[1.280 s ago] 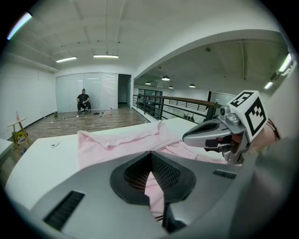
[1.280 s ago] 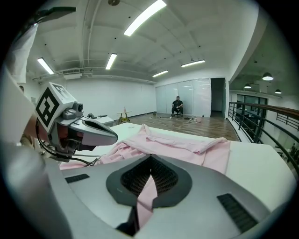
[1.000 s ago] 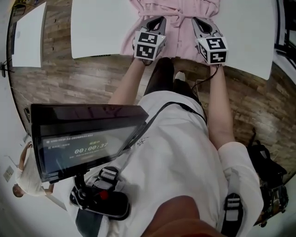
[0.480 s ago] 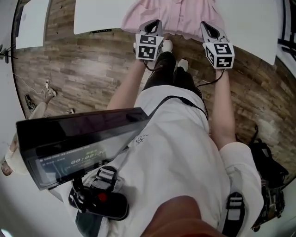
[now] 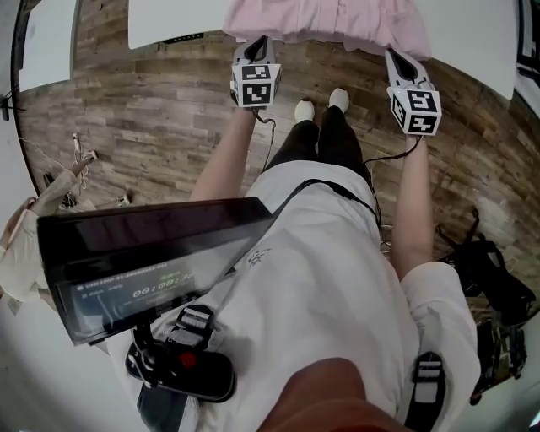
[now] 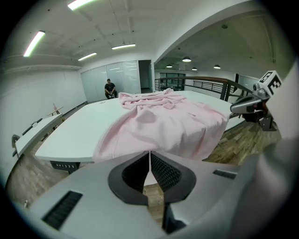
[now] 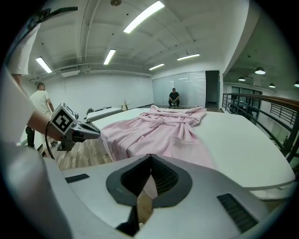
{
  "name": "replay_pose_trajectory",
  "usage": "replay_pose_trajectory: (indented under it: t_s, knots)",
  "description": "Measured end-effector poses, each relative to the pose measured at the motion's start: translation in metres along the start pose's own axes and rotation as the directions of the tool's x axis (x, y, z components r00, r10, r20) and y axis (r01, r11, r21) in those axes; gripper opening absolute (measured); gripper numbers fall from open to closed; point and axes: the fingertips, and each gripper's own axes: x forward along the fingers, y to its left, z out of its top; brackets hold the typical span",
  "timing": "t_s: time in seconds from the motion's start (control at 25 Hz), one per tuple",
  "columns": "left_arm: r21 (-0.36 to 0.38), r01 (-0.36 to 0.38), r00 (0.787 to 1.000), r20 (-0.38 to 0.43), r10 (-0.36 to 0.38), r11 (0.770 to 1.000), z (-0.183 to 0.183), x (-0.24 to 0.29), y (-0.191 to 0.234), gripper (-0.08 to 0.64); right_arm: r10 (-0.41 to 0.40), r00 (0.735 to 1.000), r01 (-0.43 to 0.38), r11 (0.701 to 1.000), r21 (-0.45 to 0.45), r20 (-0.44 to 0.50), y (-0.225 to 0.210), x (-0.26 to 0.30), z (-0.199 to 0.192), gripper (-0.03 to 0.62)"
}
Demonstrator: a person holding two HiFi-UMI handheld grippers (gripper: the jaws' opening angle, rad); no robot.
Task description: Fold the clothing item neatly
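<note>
While both forearms reach forward and tip downward, the left claw (image 5: 256, 42) and right claw (image 5: 395, 55) are each clenched on the hem of the pink garment (image 5: 329, 17), which drapes over the near edge of the white counter (image 5: 169, 21).

I have drawn both units back. The left gripper (image 5: 256, 42) and right gripper (image 5: 396, 56), previously over the pink garment (image 5: 337, 17), now sit at its hem, above the wood floor (image 5: 152, 110).
</note>
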Motion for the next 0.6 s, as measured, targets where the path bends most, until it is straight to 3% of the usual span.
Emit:
replay_pose_trajectory:
  t_s: [0.2, 0.6]
  knots:
    - [0.009, -0.055, 0.998, -0.027, 0.056, 0.998, -0.029, 0.006, 0.041, 0.005, -0.068, 0.997, 0.068, 0.998, 0.009, -0.034, -0.003, -0.009, -0.031, 0.005]
    - [-0.002, -0.128, 0.990, -0.067, 0.127, 0.992, -0.067, 0.038, 0.094, 0.103, -0.195, 0.978, 0.200, 0.978, 0.064, -0.078, -0.037, -0.016, -0.092, 0.037]
